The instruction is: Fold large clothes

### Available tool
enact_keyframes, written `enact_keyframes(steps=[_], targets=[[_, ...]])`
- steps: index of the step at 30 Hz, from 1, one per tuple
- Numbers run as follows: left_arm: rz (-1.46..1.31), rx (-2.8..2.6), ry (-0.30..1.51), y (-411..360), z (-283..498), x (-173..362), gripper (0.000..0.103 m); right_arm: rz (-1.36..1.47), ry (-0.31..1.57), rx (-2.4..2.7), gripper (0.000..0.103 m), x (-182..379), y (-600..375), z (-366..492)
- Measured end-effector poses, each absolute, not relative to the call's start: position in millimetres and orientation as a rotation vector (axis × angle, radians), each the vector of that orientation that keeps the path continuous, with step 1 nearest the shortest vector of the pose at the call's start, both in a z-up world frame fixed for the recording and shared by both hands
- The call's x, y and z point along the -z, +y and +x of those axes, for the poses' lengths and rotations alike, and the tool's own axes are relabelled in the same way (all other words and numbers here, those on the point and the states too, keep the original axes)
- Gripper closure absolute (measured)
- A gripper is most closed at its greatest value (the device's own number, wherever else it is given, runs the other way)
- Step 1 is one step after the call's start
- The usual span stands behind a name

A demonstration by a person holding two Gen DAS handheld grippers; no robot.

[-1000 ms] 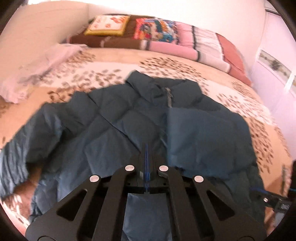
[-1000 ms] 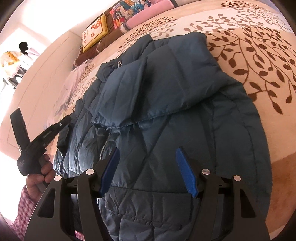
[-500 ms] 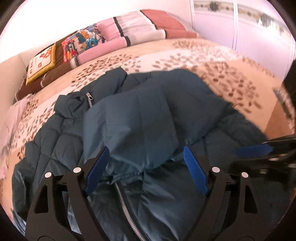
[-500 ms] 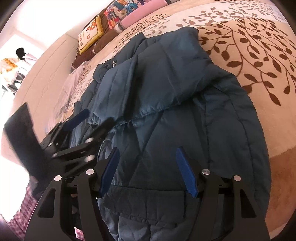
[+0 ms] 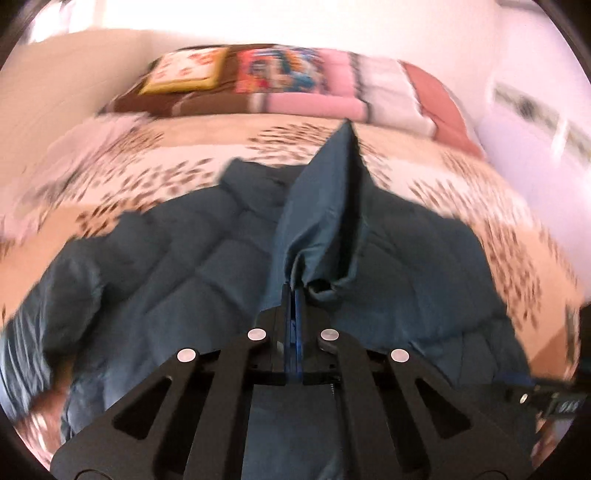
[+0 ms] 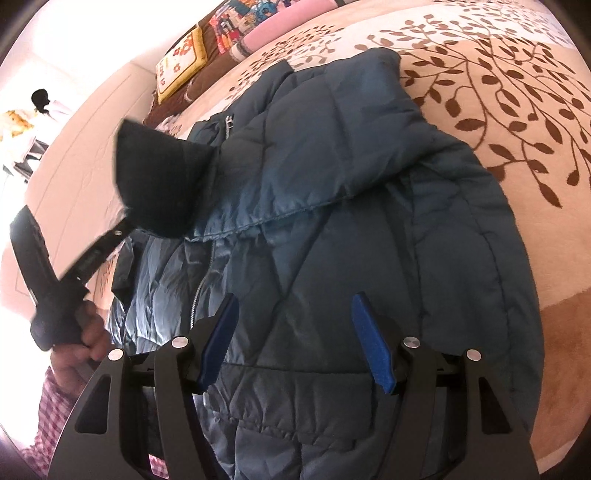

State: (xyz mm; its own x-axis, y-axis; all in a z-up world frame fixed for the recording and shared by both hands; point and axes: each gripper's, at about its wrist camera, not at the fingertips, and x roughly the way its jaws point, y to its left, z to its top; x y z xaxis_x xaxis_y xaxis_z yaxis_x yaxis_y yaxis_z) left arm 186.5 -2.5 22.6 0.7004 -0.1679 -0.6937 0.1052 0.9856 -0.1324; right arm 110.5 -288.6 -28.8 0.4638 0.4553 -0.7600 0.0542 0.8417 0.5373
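Leaf-patterned bedspread [image 6: 498, 96], yellow floral cushion [image 5: 184, 72], colourful pillow [image 5: 280, 70], pink striped bolster [image 5: 354, 99]

A wide bed [image 5: 155, 192] filled most of the room, its cream and tan cover [image 6: 517, 92] printed with brown leafy branches. At the far end lay a row of cushions: a yellow-bordered one [image 5: 184, 72] with orange flowers, a bright patchwork one [image 5: 277, 70], then a pink, white and rust striped bolster [image 5: 388, 96] (the left view was blurred). A pale wall [image 5: 55, 85] ran along the left, and strong daylight washed out the far wall [image 5: 295, 18]. On the right stood pale lilac panels [image 5: 535, 155]
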Motion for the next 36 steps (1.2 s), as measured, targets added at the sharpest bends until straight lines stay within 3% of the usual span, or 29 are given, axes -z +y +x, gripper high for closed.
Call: enact_keyframes(steps=[9, 17, 18, 20, 21, 22, 23, 29, 36], targets=[[-0.338, -0.040, 0.935, 86, 211, 34, 0.102, 0.495, 1.094, -0.278, 0.040, 28, -272, 110], [-0.366, -0.108, 1.015, 97, 217, 60, 0.099, 0.460, 1.111, -0.271, 0.040, 27, -259, 117], [-0.371, -0.105, 1.014, 97, 217, 58, 0.097, 0.452, 1.112, -0.273, 0.040, 25, -257, 117], [-0.400, -0.105, 0.998, 104, 209, 52, 0.066, 0.425, 1.106, -0.278, 0.040, 20, -251, 115], [-0.422, -0.114, 0.977, 109, 202, 45, 0.056, 0.410, 1.102, -0.280, 0.040, 18, -248, 115], [-0.442, -0.120, 0.943, 117, 193, 38, 0.038, 0.392, 1.099, -0.281, 0.040, 15, -244, 114], [-0.459, -0.119, 0.912, 124, 184, 32, 0.033, 0.377, 1.096, -0.285, 0.040, 13, -240, 113], [-0.616, -0.176, 0.846, 197, 134, 17, 0.031, 0.366, 1.097, -0.307, 0.040, 6, -224, 115], [-0.949, -0.373, 0.826, 293, 72, 52, 0.030, 0.313, 1.096, -0.317, 0.040, -3, -201, 114]])
